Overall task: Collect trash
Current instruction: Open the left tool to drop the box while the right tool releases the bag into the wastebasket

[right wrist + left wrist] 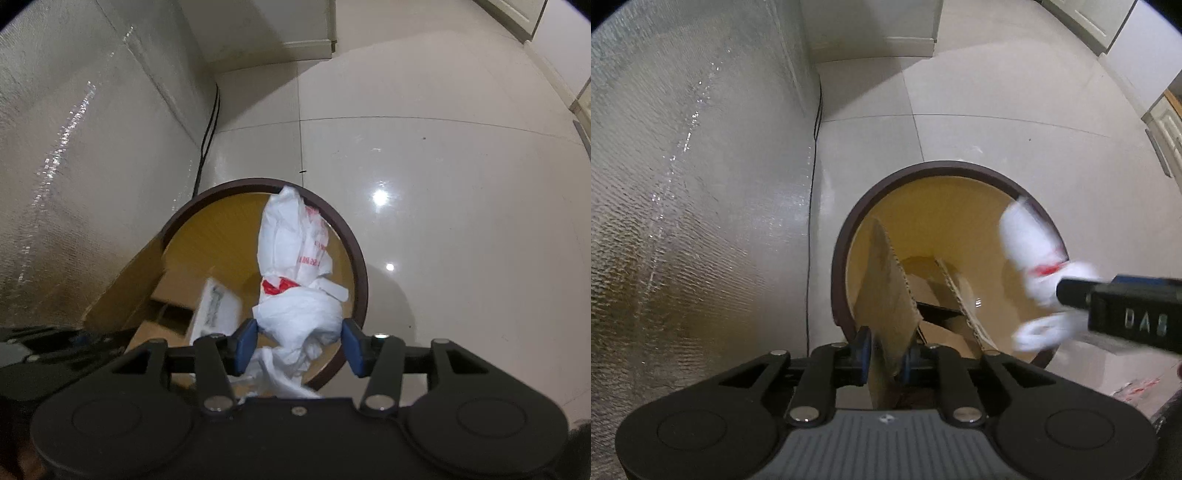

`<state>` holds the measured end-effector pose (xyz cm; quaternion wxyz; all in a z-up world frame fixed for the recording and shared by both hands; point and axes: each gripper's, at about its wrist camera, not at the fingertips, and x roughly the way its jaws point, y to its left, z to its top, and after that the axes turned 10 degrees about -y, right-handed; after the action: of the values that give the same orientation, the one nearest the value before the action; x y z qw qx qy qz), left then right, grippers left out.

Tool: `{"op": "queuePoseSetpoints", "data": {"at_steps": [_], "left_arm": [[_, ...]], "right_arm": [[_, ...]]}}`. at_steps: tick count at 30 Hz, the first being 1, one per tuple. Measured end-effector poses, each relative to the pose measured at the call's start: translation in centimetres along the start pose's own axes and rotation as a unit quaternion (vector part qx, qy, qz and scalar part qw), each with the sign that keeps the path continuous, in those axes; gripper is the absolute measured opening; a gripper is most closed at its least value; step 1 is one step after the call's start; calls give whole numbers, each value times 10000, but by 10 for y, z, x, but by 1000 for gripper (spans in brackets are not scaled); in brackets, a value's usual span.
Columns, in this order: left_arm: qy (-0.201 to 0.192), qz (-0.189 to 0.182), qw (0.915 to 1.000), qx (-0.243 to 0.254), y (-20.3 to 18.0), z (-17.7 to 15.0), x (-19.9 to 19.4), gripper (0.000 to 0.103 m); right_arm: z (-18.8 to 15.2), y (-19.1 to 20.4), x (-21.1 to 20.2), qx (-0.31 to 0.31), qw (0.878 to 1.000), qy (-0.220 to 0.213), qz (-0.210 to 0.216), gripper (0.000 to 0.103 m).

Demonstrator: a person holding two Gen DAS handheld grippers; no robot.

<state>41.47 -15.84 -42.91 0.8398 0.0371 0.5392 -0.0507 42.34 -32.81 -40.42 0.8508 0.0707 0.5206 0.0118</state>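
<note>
A room in a home, seen from above. Large glossy cream floor tiles (443, 166) with thin dark grout lines are reflecting ceiling lights. White panelled cabinet fronts (1165, 122) are lining the far edge of the floor, and a white skirting-style base (306, 48) is running along the back corner. A round wastebasket with a dark brown rim and yellow-tan interior (849, 236) is standing on the tiles beside a silvery, textured insulating sheet (683, 184). A thin black cable (208, 122) is trailing down the corner.
</note>
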Motion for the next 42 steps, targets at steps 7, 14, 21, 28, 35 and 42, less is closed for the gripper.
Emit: {"op": "queuePoseSetpoints", "data": {"at_steps": [7,14,21,28,35,42], "left_arm": [[59,103,9998,152,-4,-4,-2,42],[11,-4,10000,31,-3,2,-1,62],[49,-109,9999,-96,4,6,-12,85],[64,-603,9939,-917,19,10,-29,95],[52,-265,9984,-503,11,5,-31,100],[-28,-357,9957,-859,18,4,-39,100]], "right_arm": [[-11,-8,0,65,10000,-5,-47,67],[-14,-17,1,129,9999,45,-75,67],[-18,-22,-4,128,9999,7,-68,67],[-17,-20,-4,171,9998,-94,-78,72],[-21,-27,-9,235,9996,-85,-121,72],[-22,-25,-10,176,9998,-126,-15,72]]}}
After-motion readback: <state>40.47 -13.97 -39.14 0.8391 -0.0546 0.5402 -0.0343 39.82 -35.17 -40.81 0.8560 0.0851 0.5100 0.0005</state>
